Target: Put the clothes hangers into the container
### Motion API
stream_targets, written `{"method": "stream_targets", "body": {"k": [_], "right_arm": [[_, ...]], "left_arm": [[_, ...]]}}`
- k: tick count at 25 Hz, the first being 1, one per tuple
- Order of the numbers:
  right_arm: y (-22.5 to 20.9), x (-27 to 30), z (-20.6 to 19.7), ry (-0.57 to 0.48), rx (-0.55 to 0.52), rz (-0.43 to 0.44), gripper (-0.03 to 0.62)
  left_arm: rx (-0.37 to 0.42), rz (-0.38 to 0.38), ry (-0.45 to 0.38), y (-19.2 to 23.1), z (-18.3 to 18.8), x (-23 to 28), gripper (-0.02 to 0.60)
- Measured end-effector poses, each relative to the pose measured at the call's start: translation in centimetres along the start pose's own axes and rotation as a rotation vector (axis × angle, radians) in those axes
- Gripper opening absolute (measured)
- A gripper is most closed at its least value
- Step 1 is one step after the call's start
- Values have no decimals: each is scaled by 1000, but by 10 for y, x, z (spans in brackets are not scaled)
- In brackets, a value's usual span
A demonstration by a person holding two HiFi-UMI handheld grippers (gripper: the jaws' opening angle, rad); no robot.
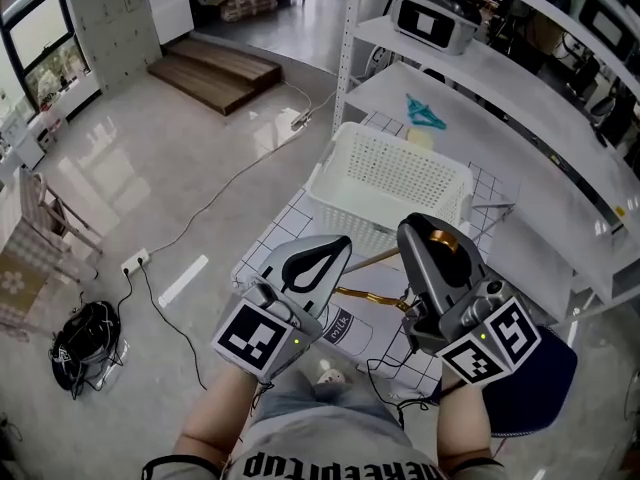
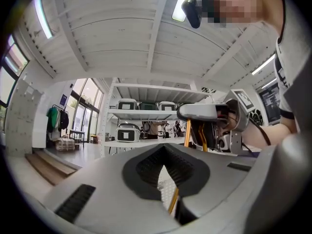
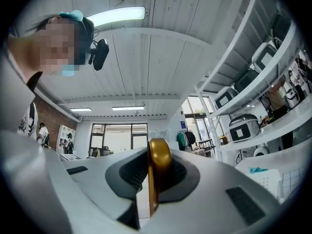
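Right gripper (image 1: 430, 230) clamps one gold hanger (image 3: 159, 156) near one basket (image 1: 385, 178).

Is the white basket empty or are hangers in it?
Empty, as far as visible: the white basket shows a bare perforated floor; its near edge hidden by the right gripper.

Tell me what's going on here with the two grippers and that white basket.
A person is holding a gripper in each hand over a gridded table. The right gripper is shut on the hook of a gold hanger, which hangs down between the two grippers. The left gripper sits beside it with its jaw tips together. The white basket just ahead looks empty so far, and a teal hanger lies on the shelf behind it.
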State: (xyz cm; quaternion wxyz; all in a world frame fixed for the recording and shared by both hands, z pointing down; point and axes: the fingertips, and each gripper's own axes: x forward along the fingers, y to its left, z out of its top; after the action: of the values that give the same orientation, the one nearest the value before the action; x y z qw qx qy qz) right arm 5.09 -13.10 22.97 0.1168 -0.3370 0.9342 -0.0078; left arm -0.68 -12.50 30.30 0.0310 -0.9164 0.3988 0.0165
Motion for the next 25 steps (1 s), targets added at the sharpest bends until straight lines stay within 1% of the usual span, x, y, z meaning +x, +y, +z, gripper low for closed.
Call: {"method": "stream_targets", "body": {"k": [7, 15, 17, 19, 25], "right_arm": [[-2, 30, 4, -9, 3, 30, 54], [4, 79, 12, -16, 2, 33, 54], [6, 91, 16, -25, -5, 31, 54], [8, 101, 21, -36, -14, 29, 54], [9, 124, 43, -77, -44, 8, 54]], "left_arm": [[-13, 16, 21, 23, -6, -5, 14], [-15, -7, 30, 59, 4, -13, 14], [-8, -11, 27, 70, 6, -18, 14], [18, -16, 14, 81, 7, -23, 14], [23, -28, -19, 106, 11, -30, 14]]}}
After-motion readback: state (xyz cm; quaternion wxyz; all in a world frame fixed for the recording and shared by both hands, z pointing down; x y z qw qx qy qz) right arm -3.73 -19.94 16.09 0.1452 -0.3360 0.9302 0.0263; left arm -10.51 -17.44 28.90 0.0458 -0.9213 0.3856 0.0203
